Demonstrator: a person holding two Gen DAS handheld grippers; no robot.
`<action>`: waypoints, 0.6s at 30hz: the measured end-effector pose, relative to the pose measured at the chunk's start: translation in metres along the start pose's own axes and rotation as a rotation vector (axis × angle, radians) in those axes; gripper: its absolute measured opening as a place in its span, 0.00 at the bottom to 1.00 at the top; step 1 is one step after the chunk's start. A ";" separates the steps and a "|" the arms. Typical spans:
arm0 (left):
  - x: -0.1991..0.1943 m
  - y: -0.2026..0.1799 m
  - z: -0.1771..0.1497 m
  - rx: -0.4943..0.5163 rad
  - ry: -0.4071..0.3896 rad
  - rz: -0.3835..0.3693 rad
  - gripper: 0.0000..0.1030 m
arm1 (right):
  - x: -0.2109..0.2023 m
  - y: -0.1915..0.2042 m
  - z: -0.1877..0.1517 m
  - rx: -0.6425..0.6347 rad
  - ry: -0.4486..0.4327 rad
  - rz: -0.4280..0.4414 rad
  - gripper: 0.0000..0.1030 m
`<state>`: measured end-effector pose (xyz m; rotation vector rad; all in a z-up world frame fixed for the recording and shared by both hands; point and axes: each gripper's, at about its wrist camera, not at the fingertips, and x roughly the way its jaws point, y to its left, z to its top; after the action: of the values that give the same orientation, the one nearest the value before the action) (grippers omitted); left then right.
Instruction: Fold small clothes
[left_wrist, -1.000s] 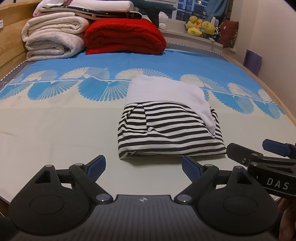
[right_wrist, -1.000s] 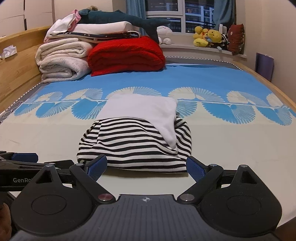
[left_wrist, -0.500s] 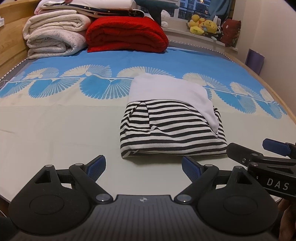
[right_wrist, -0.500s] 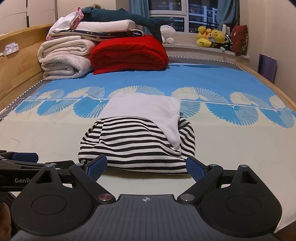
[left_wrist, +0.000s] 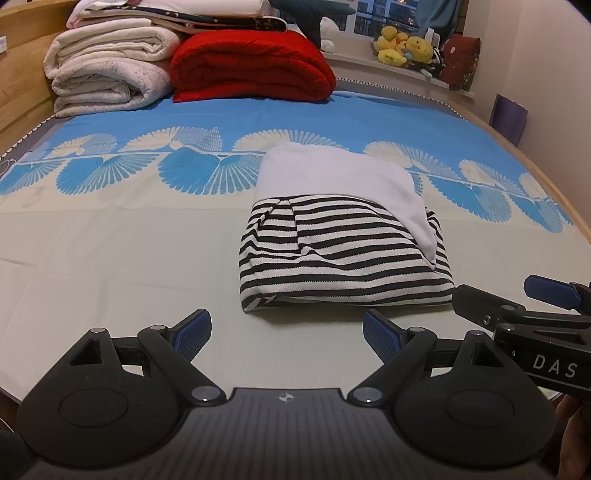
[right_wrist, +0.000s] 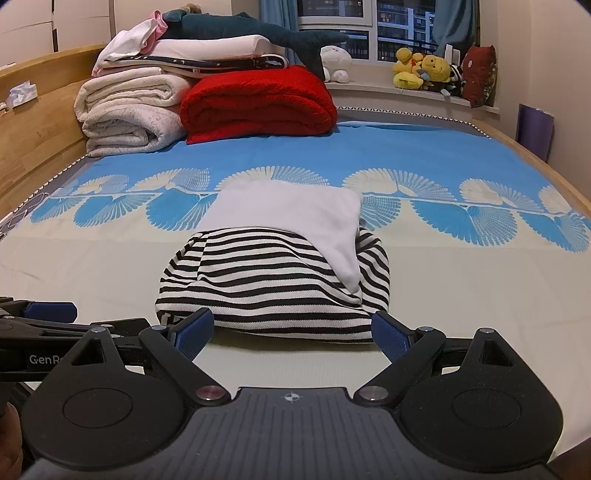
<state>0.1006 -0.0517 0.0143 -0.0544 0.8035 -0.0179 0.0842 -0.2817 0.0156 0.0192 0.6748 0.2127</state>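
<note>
A small folded garment, black-and-white striped (left_wrist: 343, 258) with a white part (left_wrist: 332, 173) folded over its far side, lies on the bed. It also shows in the right wrist view (right_wrist: 273, 284). My left gripper (left_wrist: 286, 334) is open and empty, just in front of the garment's near left corner. My right gripper (right_wrist: 293, 332) is open and empty, close to the garment's near edge; it shows in the left wrist view (left_wrist: 517, 306) at the right. The left gripper shows at the left edge of the right wrist view (right_wrist: 40, 314).
The bed sheet (left_wrist: 110, 258) is pale with a blue fan pattern. A red blanket (left_wrist: 251, 66) and white folded blankets (left_wrist: 107, 74) are stacked at the far end. Plush toys (left_wrist: 406, 48) sit on the window sill. A wooden bed frame (right_wrist: 33, 122) runs along the left.
Both grippers have moved slightly forward toward the garment, which looks a little closer. Both stay open. The garment has not moved.
</note>
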 end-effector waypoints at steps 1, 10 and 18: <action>0.000 0.001 0.000 0.001 0.001 0.000 0.90 | 0.000 0.000 0.000 -0.001 0.001 0.000 0.90; 0.001 0.001 -0.001 0.006 0.004 0.001 0.90 | 0.002 0.000 -0.001 -0.003 0.006 0.000 0.90; 0.002 0.001 -0.001 0.005 0.006 0.001 0.90 | 0.002 0.000 -0.001 -0.003 0.007 0.000 0.90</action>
<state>0.1011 -0.0504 0.0127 -0.0492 0.8097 -0.0193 0.0849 -0.2810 0.0138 0.0159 0.6813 0.2142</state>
